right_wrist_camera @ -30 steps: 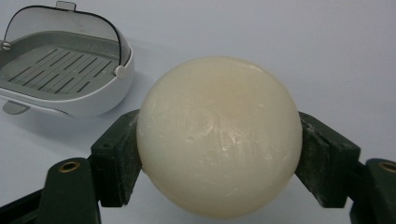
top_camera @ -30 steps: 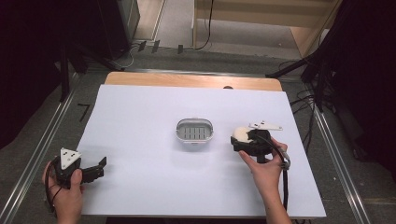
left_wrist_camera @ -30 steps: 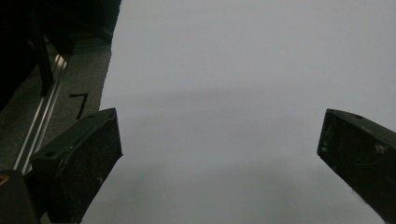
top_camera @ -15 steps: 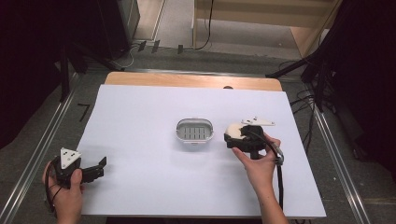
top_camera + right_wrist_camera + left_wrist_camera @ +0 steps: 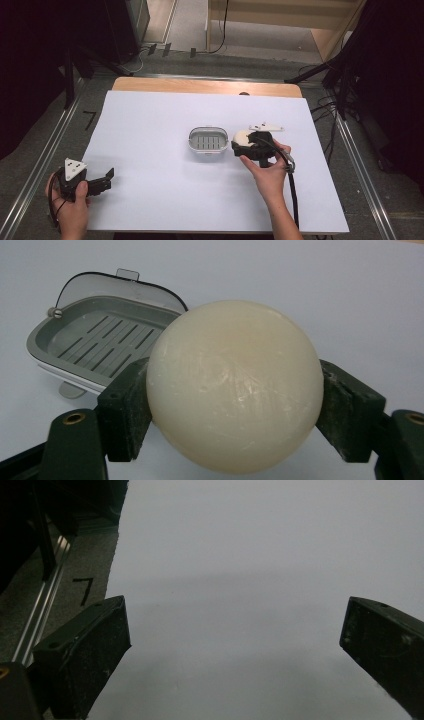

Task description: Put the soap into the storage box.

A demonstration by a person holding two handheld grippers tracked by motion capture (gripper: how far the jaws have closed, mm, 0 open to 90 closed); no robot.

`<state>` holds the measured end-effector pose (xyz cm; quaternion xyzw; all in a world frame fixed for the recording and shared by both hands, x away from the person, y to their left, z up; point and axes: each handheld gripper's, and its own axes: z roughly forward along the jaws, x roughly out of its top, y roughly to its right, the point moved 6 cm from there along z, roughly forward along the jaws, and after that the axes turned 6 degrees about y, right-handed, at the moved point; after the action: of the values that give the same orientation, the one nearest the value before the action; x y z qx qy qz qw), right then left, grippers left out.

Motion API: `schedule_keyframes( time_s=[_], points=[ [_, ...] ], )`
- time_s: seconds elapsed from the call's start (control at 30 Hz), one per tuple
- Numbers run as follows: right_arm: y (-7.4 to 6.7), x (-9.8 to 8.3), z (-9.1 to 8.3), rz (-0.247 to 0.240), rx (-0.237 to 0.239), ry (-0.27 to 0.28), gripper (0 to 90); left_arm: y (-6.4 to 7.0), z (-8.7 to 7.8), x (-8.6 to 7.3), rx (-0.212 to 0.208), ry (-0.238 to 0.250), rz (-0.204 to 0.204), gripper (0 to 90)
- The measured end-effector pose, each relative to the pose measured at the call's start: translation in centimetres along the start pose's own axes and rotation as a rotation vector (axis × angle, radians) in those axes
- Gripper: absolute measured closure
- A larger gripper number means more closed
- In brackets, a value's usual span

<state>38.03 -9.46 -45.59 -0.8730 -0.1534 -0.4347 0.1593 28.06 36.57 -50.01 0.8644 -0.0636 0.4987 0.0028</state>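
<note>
A round cream soap bar [image 5: 234, 385] sits clamped between the two black jaws of my right gripper [image 5: 235, 410], which is shut on it. In the high view the right gripper [image 5: 245, 144] holds the soap bar [image 5: 241, 136] just right of a grey slatted soap dish [image 5: 208, 142] at the table's middle. The soap dish [image 5: 95, 342] lies behind and to the left of the soap in the right gripper view. My left gripper [image 5: 102, 179] rests at the front left of the table, open, its jaws wide apart over bare white surface [image 5: 240, 620].
The white table top [image 5: 165, 200] ends in a wooden strip [image 5: 205, 86] at the far side. Metal rails [image 5: 37, 165] run along both sides, and dark stands and cables stand on the floor beyond. A black cable [image 5: 292, 195] trails from the right gripper.
My right gripper has carried the soap bar leftward, from farther right to just beside the soap dish. The left gripper has stayed where it was.
</note>
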Motion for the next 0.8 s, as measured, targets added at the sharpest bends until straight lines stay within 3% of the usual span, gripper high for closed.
schedule_keyframes(
  time_s=[0.8],
  points=[
    [-3.0,1.2,1.7,-0.022,0.045,-0.005,24.9,0.0,0.0,0.0,-0.002,0.001,-0.001,0.3]
  ],
)
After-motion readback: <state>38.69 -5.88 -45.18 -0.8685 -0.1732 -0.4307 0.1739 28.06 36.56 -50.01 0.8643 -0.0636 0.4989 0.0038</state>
